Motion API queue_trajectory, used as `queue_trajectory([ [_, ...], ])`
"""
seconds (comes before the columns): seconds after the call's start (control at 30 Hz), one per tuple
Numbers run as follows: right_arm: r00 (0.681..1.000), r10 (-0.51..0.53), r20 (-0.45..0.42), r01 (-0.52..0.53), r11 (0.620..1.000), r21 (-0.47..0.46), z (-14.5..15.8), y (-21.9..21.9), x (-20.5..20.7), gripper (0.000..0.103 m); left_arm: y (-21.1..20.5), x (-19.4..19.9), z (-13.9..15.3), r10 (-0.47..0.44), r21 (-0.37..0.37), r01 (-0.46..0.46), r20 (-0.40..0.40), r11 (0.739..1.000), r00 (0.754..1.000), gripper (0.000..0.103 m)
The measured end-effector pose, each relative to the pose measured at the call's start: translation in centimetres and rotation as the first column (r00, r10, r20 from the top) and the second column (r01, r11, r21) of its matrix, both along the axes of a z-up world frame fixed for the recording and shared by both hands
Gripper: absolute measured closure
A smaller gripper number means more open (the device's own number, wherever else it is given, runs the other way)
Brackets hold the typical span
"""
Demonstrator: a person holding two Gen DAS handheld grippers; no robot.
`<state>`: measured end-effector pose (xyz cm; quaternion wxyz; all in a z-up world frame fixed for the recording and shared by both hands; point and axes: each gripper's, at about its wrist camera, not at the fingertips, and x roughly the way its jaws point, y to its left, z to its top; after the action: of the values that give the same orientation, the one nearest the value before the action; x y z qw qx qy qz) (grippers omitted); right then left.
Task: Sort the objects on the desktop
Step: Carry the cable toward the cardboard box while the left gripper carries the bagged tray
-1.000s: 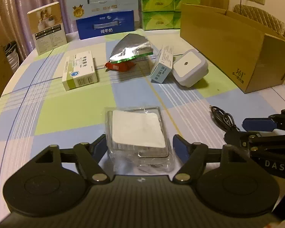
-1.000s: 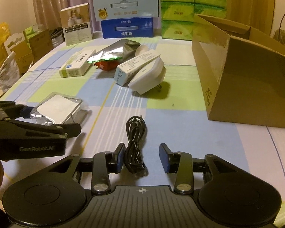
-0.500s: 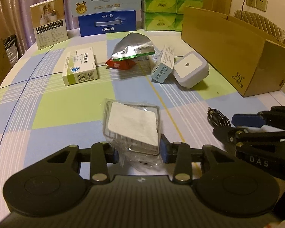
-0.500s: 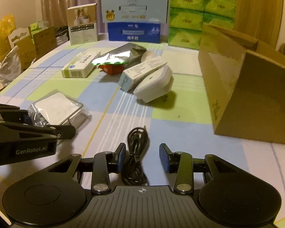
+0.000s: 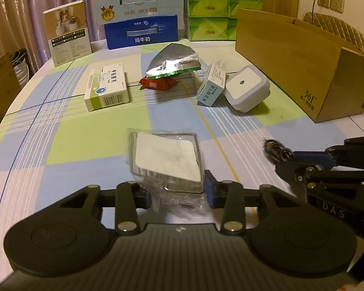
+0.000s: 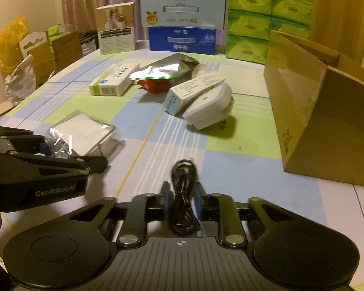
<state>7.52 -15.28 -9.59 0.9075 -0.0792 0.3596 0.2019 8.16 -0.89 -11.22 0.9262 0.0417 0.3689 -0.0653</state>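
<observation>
The left tongs [image 5: 177, 192] pinch a clear-wrapped white packet [image 5: 166, 161], its near end just off the checked surface [image 5: 80, 143]. The right tongs [image 6: 182, 200] clamp a coiled black cable [image 6: 183, 194] lying near a cardboard box [image 6: 315, 121].

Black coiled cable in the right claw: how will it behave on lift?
Probably floppy: the black cable is a loose coil, so loops may sag or unwind below the right claw. Likely light, as it is thin. The pinch seems to catch only the coil's middle, so strands might slip free.
</observation>
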Motion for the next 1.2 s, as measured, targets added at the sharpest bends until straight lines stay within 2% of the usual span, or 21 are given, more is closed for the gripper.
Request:
queue_trajectory([
  [0.43, 0.999, -0.047, 0.003, 0.047, 0.998, 0.051, 1.6, -1.2, -0.1, 0.091, -0.7, -0.6, 1.5, -0.038, -0.028, 0.038, 0.019, 0.999, 0.999, 0.072],
  [0.83, 0.992, -0.118, 0.036, 0.113, 0.987, 0.118, 5.7, -3.9, -0.7, 0.091, -1.3, -1.4, 5.2, -0.026, -0.062, 0.029, 0.049, 0.998, 0.998, 0.072],
  [1.2, 0.988, -0.134, 0.078, 0.121, 0.981, 0.150, 8.5, -5.0, -1.9, 0.091, -2.1, -2.7, 7.6, -0.028, -0.082, 0.032, 0.057, 0.996, 0.998, 0.072],
])
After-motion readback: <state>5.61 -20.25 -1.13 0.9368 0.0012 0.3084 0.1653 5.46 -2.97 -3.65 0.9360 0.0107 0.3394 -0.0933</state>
